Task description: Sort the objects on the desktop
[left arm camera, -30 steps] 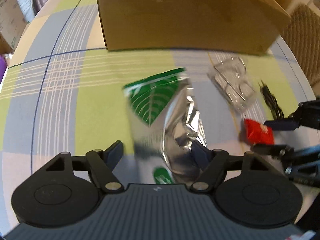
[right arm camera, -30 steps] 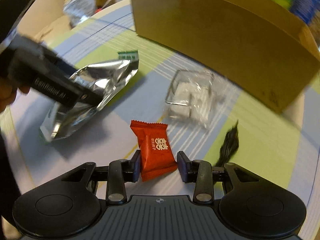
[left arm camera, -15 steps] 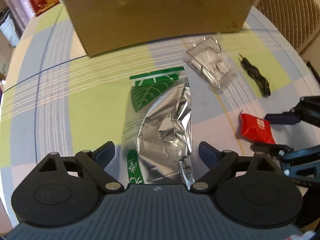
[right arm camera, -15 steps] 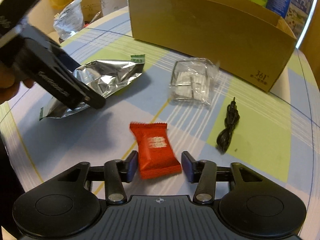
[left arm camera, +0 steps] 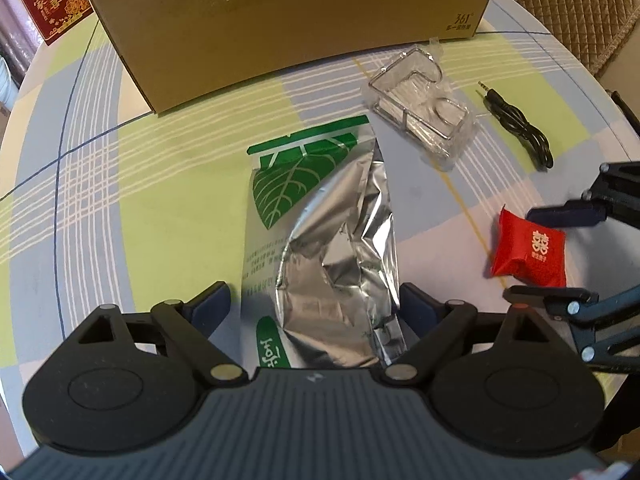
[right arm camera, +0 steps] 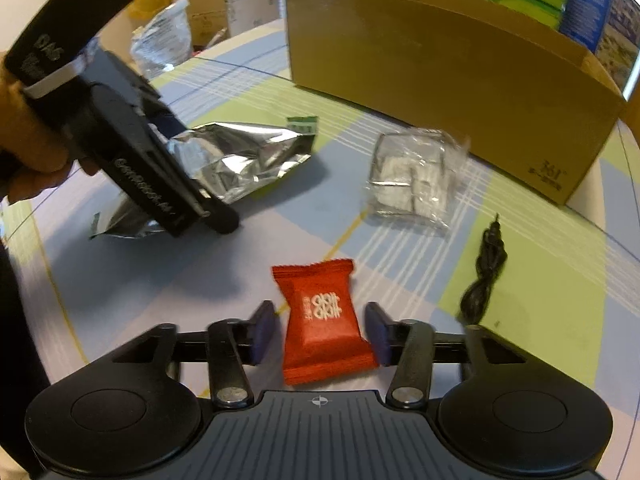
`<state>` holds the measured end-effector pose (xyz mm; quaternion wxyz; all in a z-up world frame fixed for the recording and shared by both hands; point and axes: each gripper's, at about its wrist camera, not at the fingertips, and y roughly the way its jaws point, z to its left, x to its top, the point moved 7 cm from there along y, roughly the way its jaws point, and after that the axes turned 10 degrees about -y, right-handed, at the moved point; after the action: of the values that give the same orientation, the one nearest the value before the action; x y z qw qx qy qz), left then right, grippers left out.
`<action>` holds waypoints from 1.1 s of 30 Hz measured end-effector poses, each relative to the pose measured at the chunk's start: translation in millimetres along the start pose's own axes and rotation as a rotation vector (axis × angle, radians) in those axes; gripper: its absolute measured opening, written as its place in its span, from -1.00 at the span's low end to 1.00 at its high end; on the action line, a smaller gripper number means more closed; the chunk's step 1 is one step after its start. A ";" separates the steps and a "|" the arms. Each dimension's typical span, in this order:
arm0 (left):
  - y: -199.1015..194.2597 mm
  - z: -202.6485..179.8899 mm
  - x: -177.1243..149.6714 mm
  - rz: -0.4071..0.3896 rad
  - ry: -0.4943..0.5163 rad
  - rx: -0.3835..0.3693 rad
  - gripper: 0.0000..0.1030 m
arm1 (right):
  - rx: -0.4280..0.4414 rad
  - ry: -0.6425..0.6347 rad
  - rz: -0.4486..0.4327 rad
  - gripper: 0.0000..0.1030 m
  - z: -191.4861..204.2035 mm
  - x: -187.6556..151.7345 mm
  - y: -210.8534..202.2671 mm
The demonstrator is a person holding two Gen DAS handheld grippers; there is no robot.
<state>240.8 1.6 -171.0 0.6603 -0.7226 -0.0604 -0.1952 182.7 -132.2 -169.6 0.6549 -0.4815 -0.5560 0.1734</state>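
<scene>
A crumpled silver and green foil pouch (left arm camera: 320, 240) lies flat on the checked tablecloth, its near end between the wide-apart fingers of my left gripper (left arm camera: 316, 308), which stands open around it without pinching. In the right wrist view that pouch (right arm camera: 240, 160) lies partly behind the left gripper's body. A red candy packet (right arm camera: 324, 320) rests on the cloth between the fingers of my right gripper (right arm camera: 320, 338), open with a small gap on each side. From the left wrist the same red packet (left arm camera: 528, 252) shows at the right, between the right gripper's fingers.
A large open cardboard box (left arm camera: 280, 20) stands at the back of the table. A clear plastic case (left arm camera: 424, 112) and a coiled black audio cable (left arm camera: 520, 128) lie in front of it. A person's hand (right arm camera: 24, 140) holds the left gripper. A chair (left arm camera: 572, 12) sits beyond the table edge.
My left gripper opened wider and drew back along the foil pouch, which settled flat. My right gripper's fingers spread apart around the red packet.
</scene>
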 end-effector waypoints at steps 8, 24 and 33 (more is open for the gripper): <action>-7.1 -3.1 -4.6 -0.028 0.001 -0.011 0.36 | -0.025 0.028 -0.010 -0.53 1.0 -2.5 -3.7; -36.4 -16.4 -28.3 -0.039 -0.062 -0.046 -0.16 | -0.107 0.256 -0.048 -0.54 -16.3 -14.8 -37.3; -60.0 -32.5 -38.3 -0.055 -0.078 -0.043 -0.16 | -0.144 0.308 -0.074 -0.54 -17.5 -21.1 -64.7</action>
<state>178.5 -16.4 -127.3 0.6361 -0.7419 -0.1014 -0.1862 171.7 -186.7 -126.7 0.7020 -0.5274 -0.4774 0.0329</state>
